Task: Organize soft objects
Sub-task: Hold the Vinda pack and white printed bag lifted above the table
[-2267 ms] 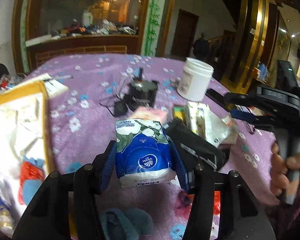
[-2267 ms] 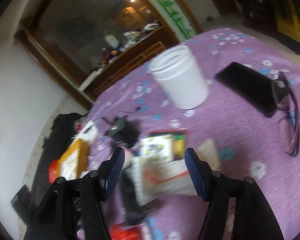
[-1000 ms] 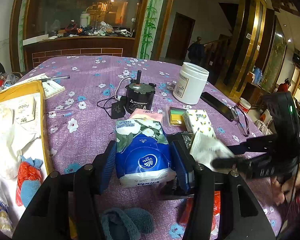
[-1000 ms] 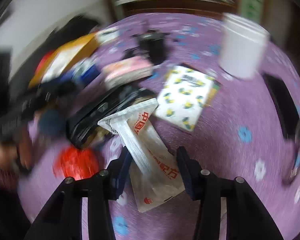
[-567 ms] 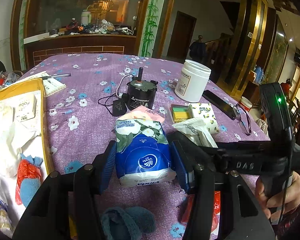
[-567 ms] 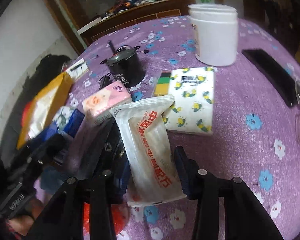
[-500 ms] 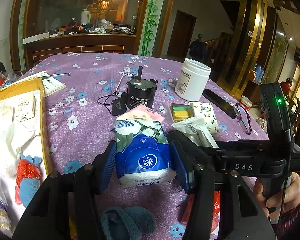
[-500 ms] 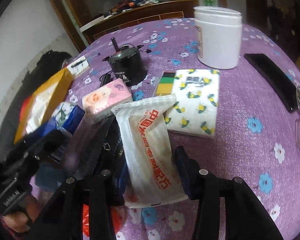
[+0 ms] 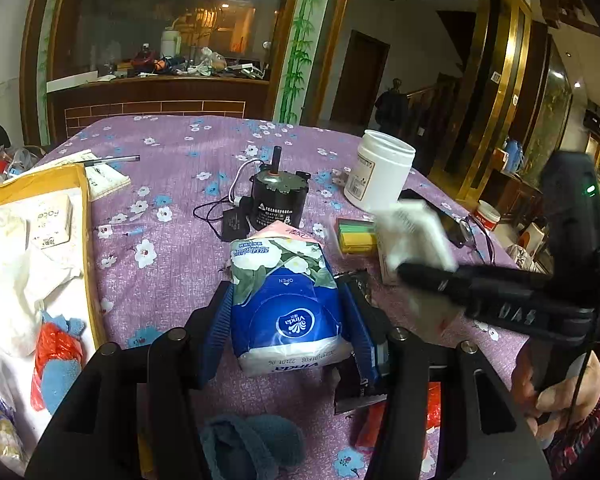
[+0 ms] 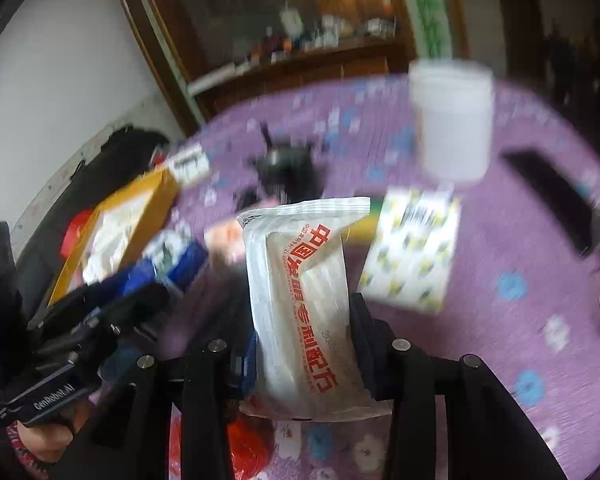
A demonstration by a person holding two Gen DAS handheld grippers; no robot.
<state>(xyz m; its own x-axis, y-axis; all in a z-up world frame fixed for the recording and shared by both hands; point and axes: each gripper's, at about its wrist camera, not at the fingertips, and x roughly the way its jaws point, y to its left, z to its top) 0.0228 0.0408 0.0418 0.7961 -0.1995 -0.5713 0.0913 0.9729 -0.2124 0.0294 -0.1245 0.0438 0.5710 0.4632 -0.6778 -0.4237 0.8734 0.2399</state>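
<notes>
My left gripper is shut on a blue Vinda tissue pack that stands just above the purple flowered tablecloth. My right gripper has a white packet with red lettering between its blue pads. Its jaws are closing and press on the packet's lower half. The packet is lifted off the cloth and shows blurred in the left wrist view. A pink tissue pack lies behind the blue one. A yellow-flowered tissue pack lies flat to the right.
A yellow-edged tray of cloths and bags lies at the left. A black motor, white jar, sticky notes, phone and glasses lie further back. A blue cloth and a black pouch lie near.
The right gripper has tipped up and risen a little with the white packet, which has come off the table, and its jaws have narrowed. The left gripper and blue pack have not moved.
</notes>
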